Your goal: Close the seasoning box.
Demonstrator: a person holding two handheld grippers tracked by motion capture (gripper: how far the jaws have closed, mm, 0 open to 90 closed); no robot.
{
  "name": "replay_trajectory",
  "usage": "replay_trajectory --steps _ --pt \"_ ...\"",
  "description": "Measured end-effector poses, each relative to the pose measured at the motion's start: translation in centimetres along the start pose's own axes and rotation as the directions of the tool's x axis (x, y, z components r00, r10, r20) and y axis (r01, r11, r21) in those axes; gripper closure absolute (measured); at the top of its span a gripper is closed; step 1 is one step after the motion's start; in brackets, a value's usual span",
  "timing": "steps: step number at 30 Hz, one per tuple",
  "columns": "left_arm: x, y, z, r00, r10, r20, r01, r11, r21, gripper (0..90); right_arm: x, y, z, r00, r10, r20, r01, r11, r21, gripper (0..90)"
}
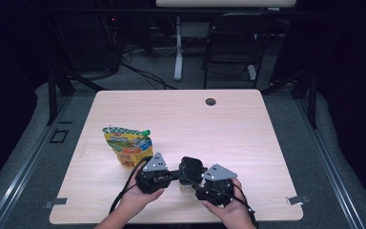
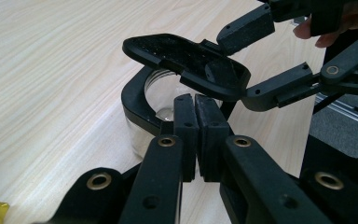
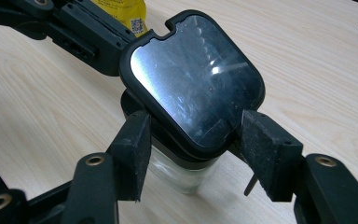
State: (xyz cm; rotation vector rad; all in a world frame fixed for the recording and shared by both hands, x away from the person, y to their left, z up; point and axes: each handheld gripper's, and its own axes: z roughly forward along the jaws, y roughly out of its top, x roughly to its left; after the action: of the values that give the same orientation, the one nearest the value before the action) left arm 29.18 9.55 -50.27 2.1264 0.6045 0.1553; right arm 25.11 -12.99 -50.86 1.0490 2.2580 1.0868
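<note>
Left claw (image 2: pixel 196 126), jaws pressed together, grips the rim of 1 clear jar (image 3: pixel 182 172) standing on the wood surface (image 1: pixel 181 119). Right claw (image 3: pixel 191 144), jaws wide, flanks its raised black hinged lid (image 3: pixel 193 77). 1 yellow pouch (image 1: pixel 126 143) lies nearby.

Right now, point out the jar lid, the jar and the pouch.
lid (image 3: pixel 193 74), right gripper view, middle of its shiny top.
jar (image 3: pixel 179 175), right gripper view, clear glass wall below the black collar.
pouch (image 1: pixel 126 143), high view, middle of its printed front.

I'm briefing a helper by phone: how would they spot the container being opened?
On the wooden table, look at the near edge between the two hands. There stands a clear jar with a black collar and a black hinged lid tipped up, unlike the yellow pouch to its left.
</note>
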Motion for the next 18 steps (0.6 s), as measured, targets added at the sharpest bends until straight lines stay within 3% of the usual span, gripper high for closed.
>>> replay_trajectory --steps 18 --pt "-0.04 -0.46 0.9 0.9999 0.009 0.006 -0.01 0.9995 0.032 87.6 -0.06 0.04 -0.33 1.0 -0.001 0.005 0.002 1.0 -0.017 45.6"
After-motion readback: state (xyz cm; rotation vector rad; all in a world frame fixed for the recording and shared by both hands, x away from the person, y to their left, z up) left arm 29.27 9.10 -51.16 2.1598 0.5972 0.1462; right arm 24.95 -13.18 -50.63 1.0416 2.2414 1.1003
